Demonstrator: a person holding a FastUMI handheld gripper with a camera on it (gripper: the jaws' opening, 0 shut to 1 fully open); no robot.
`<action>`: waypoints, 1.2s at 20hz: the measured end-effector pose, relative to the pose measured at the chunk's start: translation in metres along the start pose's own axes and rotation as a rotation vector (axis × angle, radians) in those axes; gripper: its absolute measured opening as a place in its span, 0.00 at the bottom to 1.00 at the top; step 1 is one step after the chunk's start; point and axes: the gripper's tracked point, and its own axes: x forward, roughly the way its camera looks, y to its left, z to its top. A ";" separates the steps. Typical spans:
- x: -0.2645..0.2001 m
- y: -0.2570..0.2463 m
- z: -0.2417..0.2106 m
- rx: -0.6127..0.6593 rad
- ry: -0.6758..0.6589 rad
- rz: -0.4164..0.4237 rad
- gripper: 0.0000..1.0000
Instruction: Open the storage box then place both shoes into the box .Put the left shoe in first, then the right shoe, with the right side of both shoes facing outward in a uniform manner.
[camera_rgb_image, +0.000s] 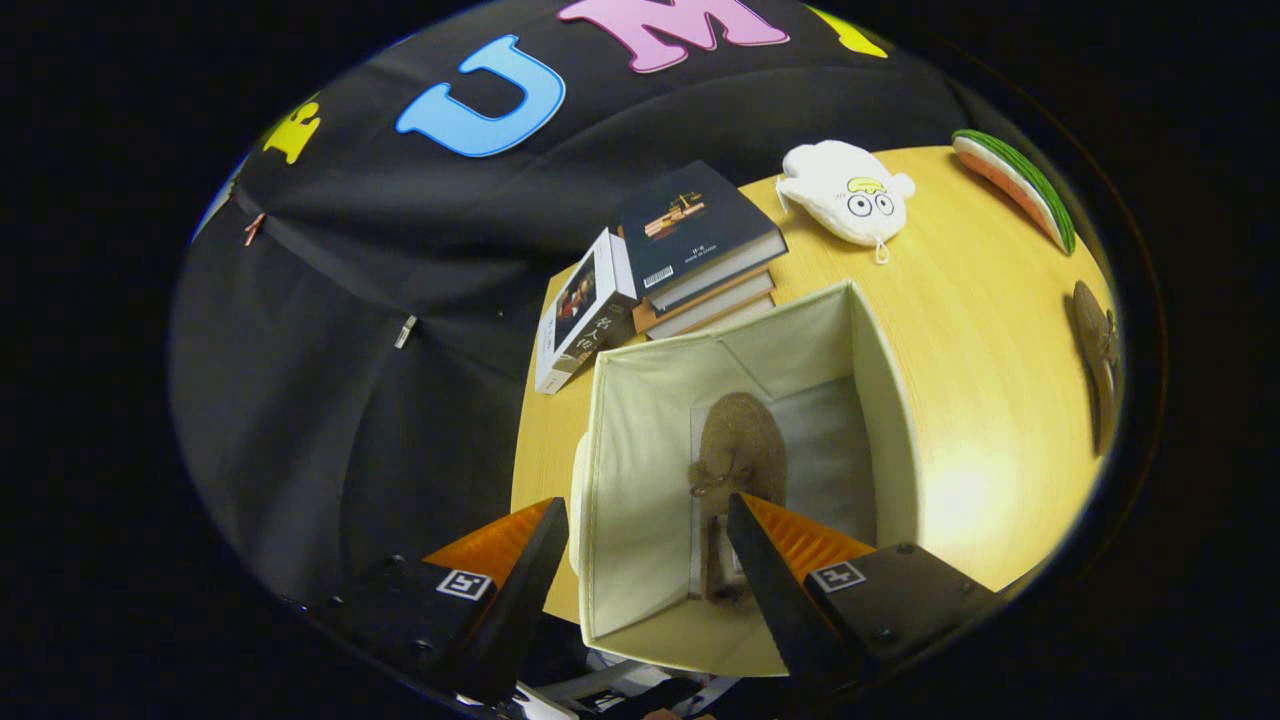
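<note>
**1 shoe in the box, 1 on the table**

The gripper hangs released over the open storage box at lower centre, fingers spread, grasping nothing. 1 brown shoe lies inside on the box floor, just ahead of the right finger. The other shoe rests on the wooden table at far right, well apart. A stack of books stands beyond the box

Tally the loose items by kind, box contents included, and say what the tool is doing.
Shoes: 2, one in the storage box at, one on the table at
Books: 4, stack plus a leaning one
Plush toys: 2, white, watermelon slice
Storage boxes: 1
Total: 9
Tool: open, holding nothing, over the box.
</note>
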 end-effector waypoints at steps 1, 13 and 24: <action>-0.013 -0.005 0.005 -0.019 -0.020 0.000 0.98; -0.143 -0.191 0.042 -0.161 -0.160 -0.235 0.99; -0.212 -0.392 0.053 -0.227 -0.175 -0.458 0.99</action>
